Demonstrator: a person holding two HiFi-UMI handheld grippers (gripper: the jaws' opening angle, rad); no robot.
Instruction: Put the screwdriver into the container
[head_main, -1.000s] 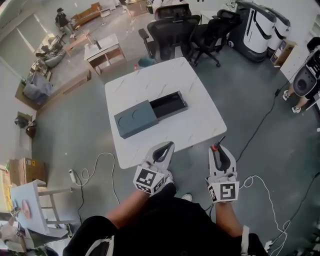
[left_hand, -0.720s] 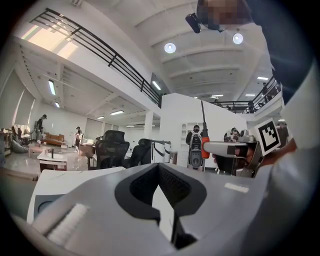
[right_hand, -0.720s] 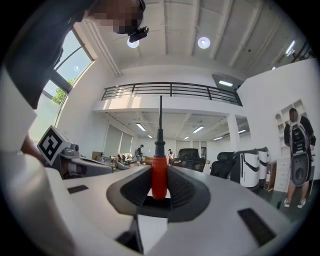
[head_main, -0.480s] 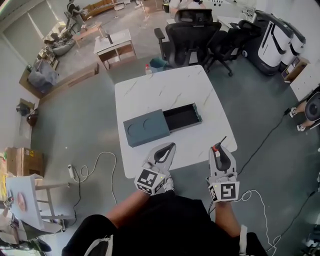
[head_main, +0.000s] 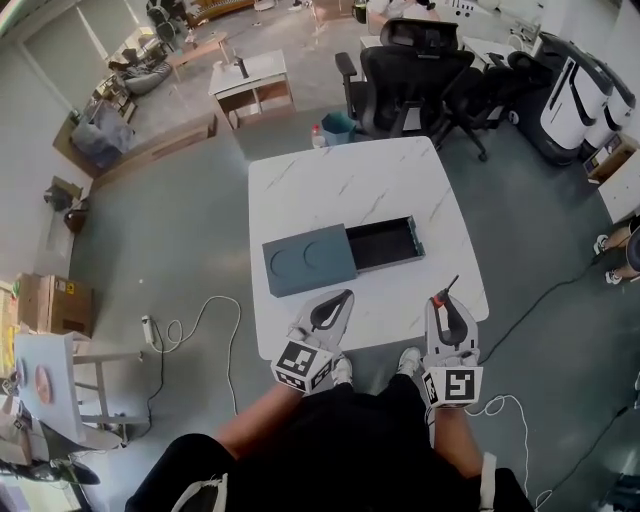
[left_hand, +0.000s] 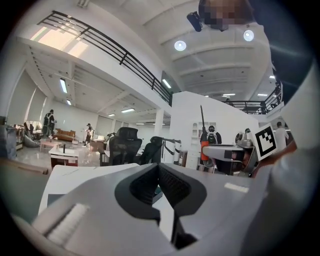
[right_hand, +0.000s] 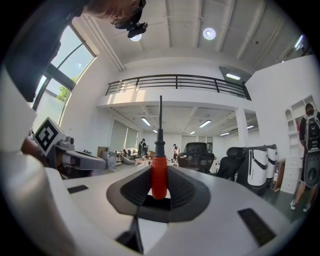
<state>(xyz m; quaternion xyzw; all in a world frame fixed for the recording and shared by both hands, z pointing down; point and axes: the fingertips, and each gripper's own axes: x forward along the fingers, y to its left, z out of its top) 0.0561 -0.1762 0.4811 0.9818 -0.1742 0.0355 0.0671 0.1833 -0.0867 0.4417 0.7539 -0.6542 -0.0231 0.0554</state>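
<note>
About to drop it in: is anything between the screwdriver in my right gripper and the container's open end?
Nothing visible. Only bare table lies between the screwdriver and the container, whose near end is open; the lid covers only the other end.

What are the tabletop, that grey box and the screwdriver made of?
Tabletop: white with thin grey veins, so marble or a marble-look laminate. Box: flat matte grey, probably plastic or painted metal; the look leaves it open. Screwdriver: the smooth red handle looks like moulded plastic, the thin dark shaft like metal.
</note>
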